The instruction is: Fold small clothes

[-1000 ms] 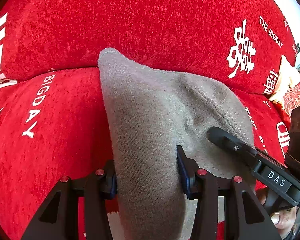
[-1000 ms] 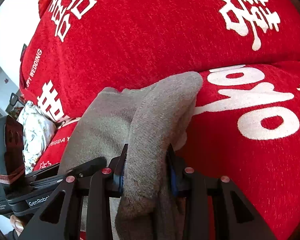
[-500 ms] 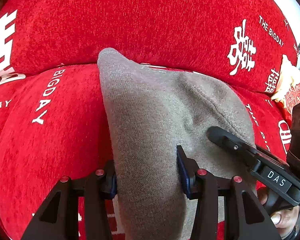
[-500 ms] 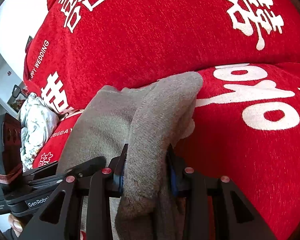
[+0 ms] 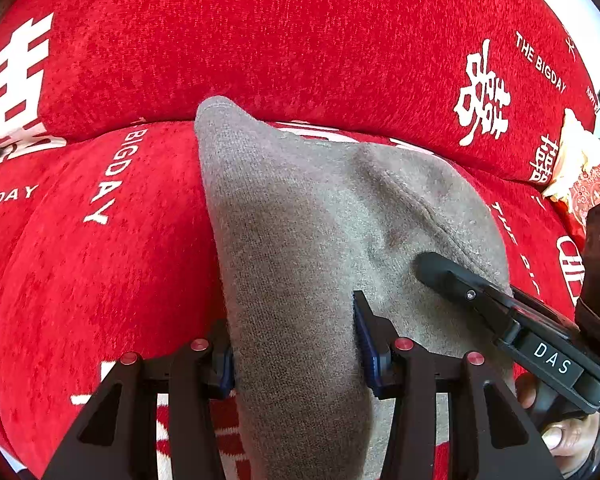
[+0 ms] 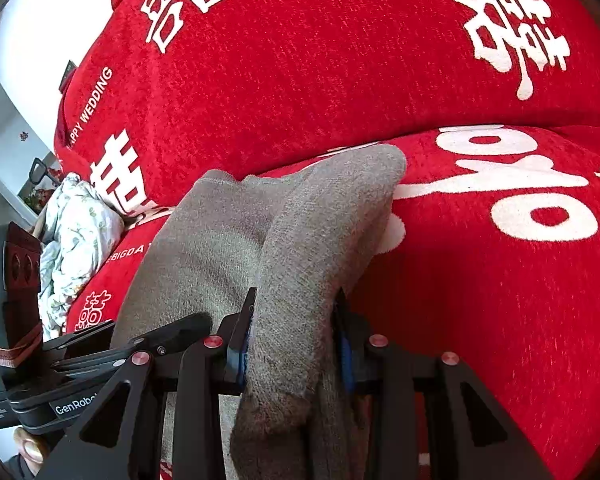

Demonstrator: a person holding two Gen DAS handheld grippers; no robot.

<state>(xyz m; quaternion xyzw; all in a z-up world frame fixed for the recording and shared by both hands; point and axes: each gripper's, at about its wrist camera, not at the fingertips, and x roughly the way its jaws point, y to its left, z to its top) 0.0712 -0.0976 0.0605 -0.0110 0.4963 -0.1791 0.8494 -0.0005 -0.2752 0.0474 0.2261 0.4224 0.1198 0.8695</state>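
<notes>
A small grey knit garment lies stretched over a red sofa seat. My left gripper is shut on its near left edge. My right gripper is shut on a bunched fold at the garment's right side. The right gripper's finger shows in the left wrist view, resting on the cloth. The left gripper's body shows at the lower left of the right wrist view. The far corners of the garment rest near the sofa's seat crease.
The red sofa backrest with white lettering rises behind the garment. A white floral cloth lies on the seat to the left in the right wrist view. A cream cloth and a red patterned cushion sit at the far right.
Both grippers keep their hold on the garment. The views have shifted slightly, with the sofa lettering sliding right and down; the garment's shape is about the same.
</notes>
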